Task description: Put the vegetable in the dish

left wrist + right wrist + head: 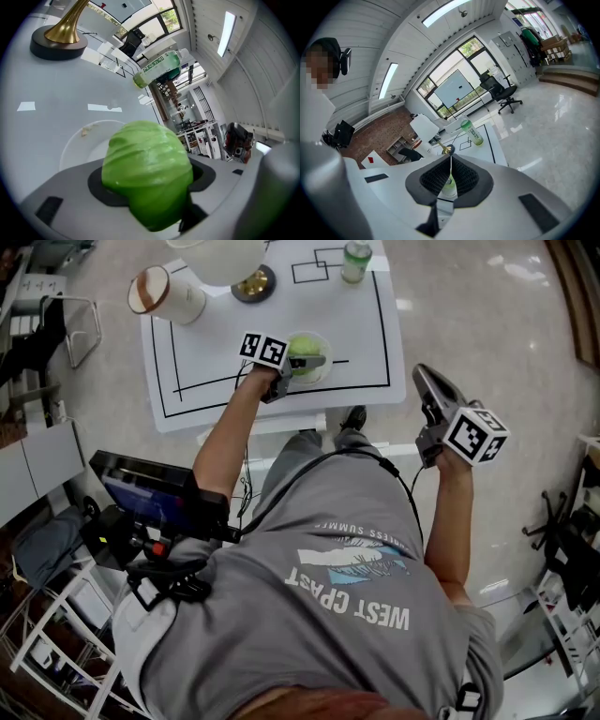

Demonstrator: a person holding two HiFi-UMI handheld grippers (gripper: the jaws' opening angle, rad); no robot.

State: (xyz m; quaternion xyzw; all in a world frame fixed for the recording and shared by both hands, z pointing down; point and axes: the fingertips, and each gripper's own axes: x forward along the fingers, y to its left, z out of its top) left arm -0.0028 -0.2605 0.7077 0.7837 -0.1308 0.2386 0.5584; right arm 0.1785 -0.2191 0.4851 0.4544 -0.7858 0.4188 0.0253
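A round green vegetable (147, 166), like a small cabbage, sits between the jaws of my left gripper (150, 187), which is shut on it. In the head view that gripper (312, 362) holds the vegetable (302, 345) just above a clear round dish (327, 341) near the front of the white table (216, 362). The dish's rim (77, 136) shows beneath the vegetable in the left gripper view. My right gripper (424, 376) hangs off the table's right side over the floor. Its jaws (450, 164) are shut with nothing between them.
A green bottle (355, 261) stands at the table's back, and it also shows in the left gripper view (159, 68). A lamp's dark base (255, 284) with a brass stem (70, 21) and a white cylinder with a brown end (167, 292) sit back left. Black lines mark the tabletop.
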